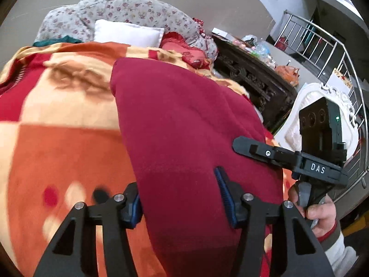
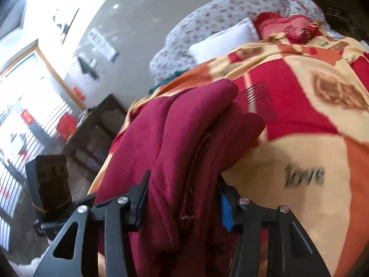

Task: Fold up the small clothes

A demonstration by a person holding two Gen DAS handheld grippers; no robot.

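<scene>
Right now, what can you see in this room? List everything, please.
Dark red fleece garment: one, on the bed, between both sets of fingers.
Orange, red and cream patterned blanket: one, covering the bed.
White pillow: one, at the bed's head.
Floral grey quilt: one, bunched behind the pillow.
Red cushion: one, right of the pillow.
Dark carved wooden cabinet: one, beside the bed.
Steel railing: one, far right.
Left hand-held gripper: black, blue pads.
Right hand-held gripper: black, blue pads.
</scene>
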